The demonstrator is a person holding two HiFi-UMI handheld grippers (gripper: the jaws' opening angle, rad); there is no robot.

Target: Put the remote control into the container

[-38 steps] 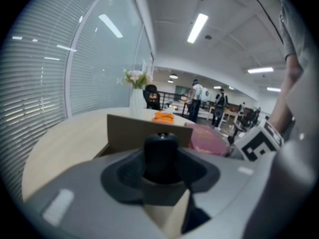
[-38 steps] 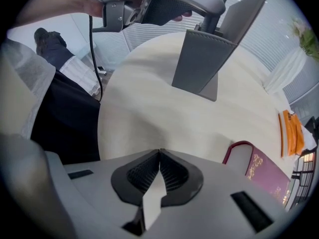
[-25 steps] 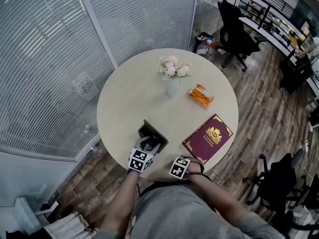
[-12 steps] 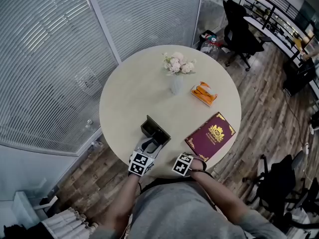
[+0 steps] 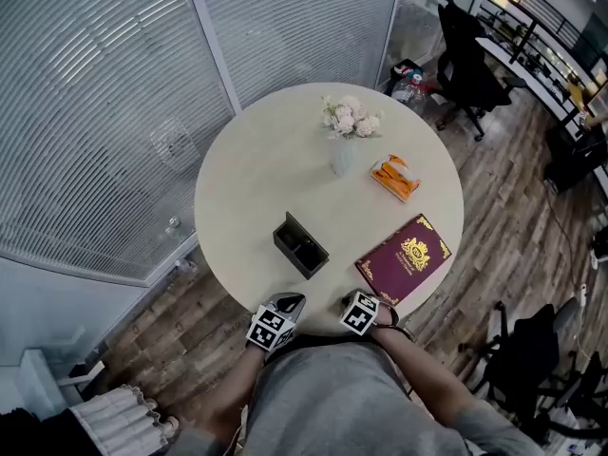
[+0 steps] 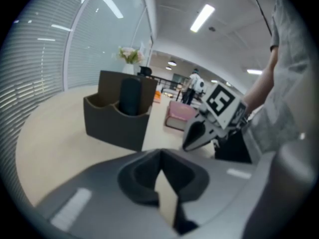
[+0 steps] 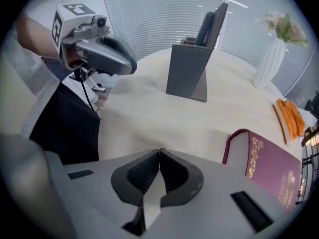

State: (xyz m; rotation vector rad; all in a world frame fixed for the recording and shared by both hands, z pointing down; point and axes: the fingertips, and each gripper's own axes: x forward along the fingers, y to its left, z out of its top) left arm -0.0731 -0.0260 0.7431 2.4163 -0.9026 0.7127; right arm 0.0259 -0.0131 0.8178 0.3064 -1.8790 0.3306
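Left gripper (image 6: pixel 160 153) and right gripper (image 7: pixel 159 152) are held low at the worktop (image 5: pixel 256 179) edge, fingers together, nothing between them. The dark remote control (image 6: pixel 130 96) stands upright inside the container (image 6: pixel 112 126), ahead of the fingers and well apart from them.

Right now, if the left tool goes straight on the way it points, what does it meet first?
Most likely the dark container with the remote control standing in it: the left tool, shut and empty, aims near its right end. Depth is unclear; it could slip past toward the maroon book.
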